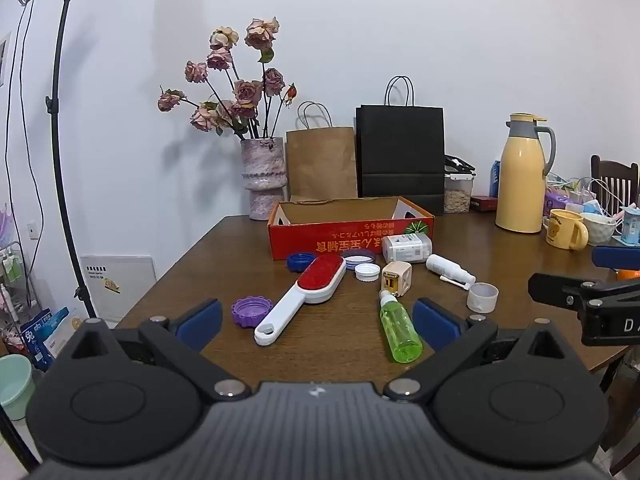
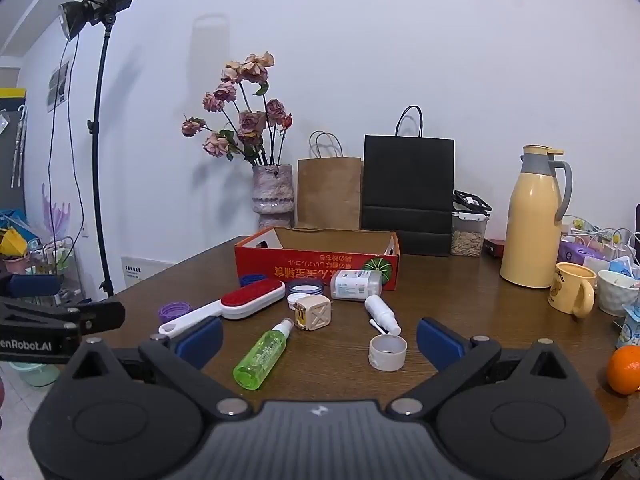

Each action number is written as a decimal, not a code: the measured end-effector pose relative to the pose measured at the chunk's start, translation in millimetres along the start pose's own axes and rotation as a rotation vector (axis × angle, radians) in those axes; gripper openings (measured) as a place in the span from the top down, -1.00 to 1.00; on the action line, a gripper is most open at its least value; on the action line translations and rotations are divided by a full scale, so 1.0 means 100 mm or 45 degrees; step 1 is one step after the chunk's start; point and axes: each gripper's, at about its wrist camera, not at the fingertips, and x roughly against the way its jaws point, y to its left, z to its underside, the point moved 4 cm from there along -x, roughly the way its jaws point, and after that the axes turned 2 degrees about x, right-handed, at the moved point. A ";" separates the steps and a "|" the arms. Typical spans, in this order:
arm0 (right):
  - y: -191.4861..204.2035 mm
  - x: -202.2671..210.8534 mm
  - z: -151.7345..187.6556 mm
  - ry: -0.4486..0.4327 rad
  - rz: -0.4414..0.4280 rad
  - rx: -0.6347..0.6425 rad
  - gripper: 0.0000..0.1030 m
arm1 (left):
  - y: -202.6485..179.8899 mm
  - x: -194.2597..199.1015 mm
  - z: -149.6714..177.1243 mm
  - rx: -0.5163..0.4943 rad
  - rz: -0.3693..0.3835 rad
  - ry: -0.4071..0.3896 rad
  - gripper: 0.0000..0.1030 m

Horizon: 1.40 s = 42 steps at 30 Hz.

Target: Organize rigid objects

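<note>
A red cardboard box stands open on the brown table. In front of it lie a red-and-white lint brush, a green spray bottle, a beige cube charger, a white nasal spray, a white cap ring, a clear white box, a purple lid and blue and white lids. My left gripper is open, empty, above the table's near edge. My right gripper is open, empty.
A vase of dried roses, a brown bag and a black bag stand behind the box. A yellow thermos, a yellow mug and an orange are at the right. A light stand is left.
</note>
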 end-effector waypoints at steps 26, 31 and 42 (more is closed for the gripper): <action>0.00 0.00 0.04 0.014 0.001 0.002 -1.00 | -0.01 0.02 0.00 0.005 0.013 0.001 -1.00; 0.00 0.01 0.03 0.014 0.001 0.003 -1.00 | -0.01 0.01 0.00 0.005 0.015 0.000 -1.00; 0.01 0.01 0.03 0.014 0.003 0.006 -1.00 | -0.01 0.02 0.00 0.006 0.017 -0.002 -1.00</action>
